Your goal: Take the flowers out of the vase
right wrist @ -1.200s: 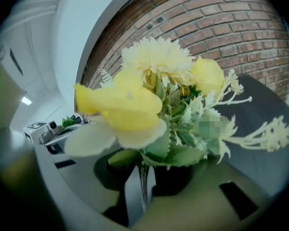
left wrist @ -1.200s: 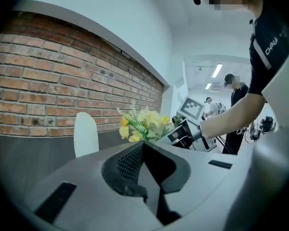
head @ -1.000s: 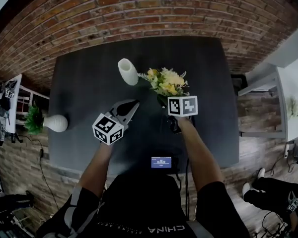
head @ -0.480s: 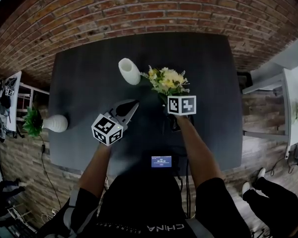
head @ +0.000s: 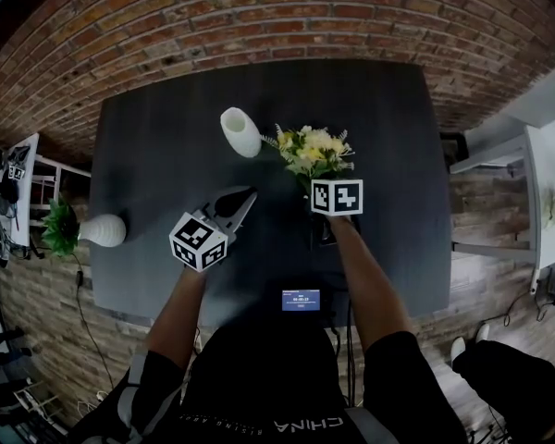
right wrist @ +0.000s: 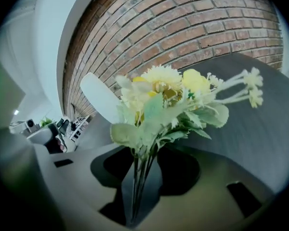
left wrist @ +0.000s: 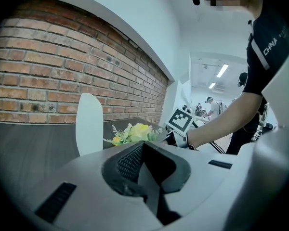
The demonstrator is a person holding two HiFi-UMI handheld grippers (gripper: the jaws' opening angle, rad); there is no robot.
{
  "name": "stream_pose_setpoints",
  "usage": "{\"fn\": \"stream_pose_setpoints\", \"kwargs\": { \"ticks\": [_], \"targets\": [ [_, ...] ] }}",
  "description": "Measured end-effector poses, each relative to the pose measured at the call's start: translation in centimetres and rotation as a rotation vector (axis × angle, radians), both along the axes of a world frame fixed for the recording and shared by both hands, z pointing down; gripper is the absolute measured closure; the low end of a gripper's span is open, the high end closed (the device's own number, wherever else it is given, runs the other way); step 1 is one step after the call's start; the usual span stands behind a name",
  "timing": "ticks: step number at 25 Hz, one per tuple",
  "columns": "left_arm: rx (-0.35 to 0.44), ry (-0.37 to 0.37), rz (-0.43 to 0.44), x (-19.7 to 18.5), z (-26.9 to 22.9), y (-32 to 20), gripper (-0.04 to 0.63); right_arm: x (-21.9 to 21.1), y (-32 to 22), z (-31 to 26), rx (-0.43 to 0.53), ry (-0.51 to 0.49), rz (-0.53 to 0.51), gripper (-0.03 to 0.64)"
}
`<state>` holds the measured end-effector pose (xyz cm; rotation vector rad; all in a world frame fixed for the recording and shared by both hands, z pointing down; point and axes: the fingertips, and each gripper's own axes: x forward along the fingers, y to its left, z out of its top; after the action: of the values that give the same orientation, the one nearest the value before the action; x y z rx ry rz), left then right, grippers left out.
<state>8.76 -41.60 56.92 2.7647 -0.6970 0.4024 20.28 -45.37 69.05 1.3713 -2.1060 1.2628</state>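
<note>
Right tongs (right wrist: 143, 154) opening, thin stems (right wrist: 136, 182) loose between them; left tongs (left wrist: 143, 147) closed, empty. Flowers (right wrist: 166, 97) look light and floppy, so we'd pinch the bundled stems low, gently.

Dark worktop (head: 148, 155), red brick wall (head: 259, 17) behind it, small lit screen (head: 301, 301) at its near edge, white pot (head: 106, 230) with green plant (head: 63, 227) beside its left edge, white table (head: 550, 183) at right.
</note>
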Motion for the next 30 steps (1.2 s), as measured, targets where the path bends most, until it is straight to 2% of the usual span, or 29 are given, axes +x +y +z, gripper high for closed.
{"fn": "stream_pose_setpoints", "kwargs": {
  "ticks": [6, 10, 17, 20, 23, 26, 30],
  "targets": [
    [0.012, 0.011, 0.001, -0.2, -0.7, 0.8, 0.592, 1.4, 0.9, -0.5, -0.001, 0.033, 0.051, 0.433],
    [0.017, 0.016, 0.004, -0.5, -1.0, 1.5, 0.592, 2.6, 1.9, -1.4, 0.013, 0.044, 0.088, 0.420],
    [0.034, 0.028, -0.003, -1.2, -1.8, 2.7, 0.592, 5.1, 4.7, -5.8, 0.116, 0.045, 0.154, 0.420],
    [0.038, 0.033, -0.008, -1.3, -2.1, 3.7, 0.592, 4.2, 6.1, -9.3, 0.216, 0.020, 0.108, 0.420],
    [0.038, 0.036, -0.013, -1.1, -2.4, 5.0, 0.592, 1.9, 7.4, -12.8, 0.322, -0.006, 0.014, 0.421],
    [0.042, 0.032, -0.026, -1.3, -2.7, 6.3, 0.592, -0.6, 8.4, -15.0, 0.383, -0.018, -0.077, 0.422],
    [0.038, 0.021, -0.060, -2.1, -2.6, 8.4, 0.592, -2.6, 9.8, -16.4, 0.422, -0.071, -0.138, 0.425]
  ]
}}
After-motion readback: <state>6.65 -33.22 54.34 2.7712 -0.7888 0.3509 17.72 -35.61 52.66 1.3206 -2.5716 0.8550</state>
